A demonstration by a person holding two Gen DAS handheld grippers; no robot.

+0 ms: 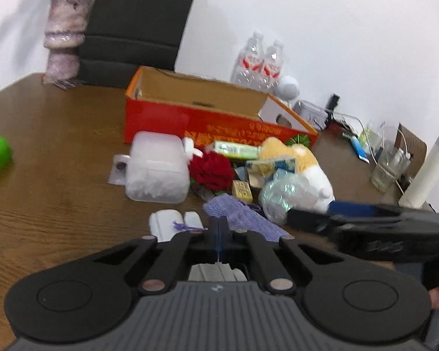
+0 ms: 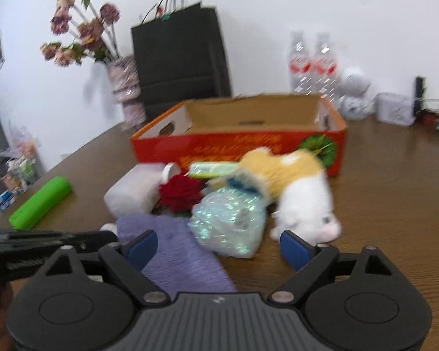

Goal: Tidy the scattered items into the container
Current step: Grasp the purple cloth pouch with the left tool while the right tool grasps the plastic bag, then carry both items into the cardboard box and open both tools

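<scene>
Box (image 2: 237, 143): an open red carton at the back of the tabletop (image 2: 395, 204); what shows of its inside looks empty, so I judge that the tidying has hardly begun.
Pile: the scattered things lie together just in front of the box, some touching each other.
Left gripper (image 1: 218, 223): jaws fully together, nothing between them; it hangs low over the near end of the purple cloth (image 1: 243, 219), beside two small white pieces (image 1: 172, 222).
Right gripper (image 2: 219, 247): jaws wide, holding nothing; the purple cloth and the shiny bag (image 2: 228, 222) lie in front of the gap between them.
Shiny bag: thin crinkled film, probably light and slippery; it may fold under the pads, so take it at the thick middle.
Plush toy (image 2: 301, 187): soft and light, it lies against the bag; the white body gives a full hold and squeezing will not harm it.
Purple cloth: limp knit; better to pinch it at a bunched fold, because a flat edge can slip out.
White jar (image 1: 158, 166): stiff plastic, seemingly the heaviest thing and wide; I judge it needs wide jaws across the sides.
Red rose (image 1: 210, 172): fragile petals; hold it lightly, the stem is not visible.
Small packets (image 1: 243, 190): stiff, light, partly buried.
</scene>
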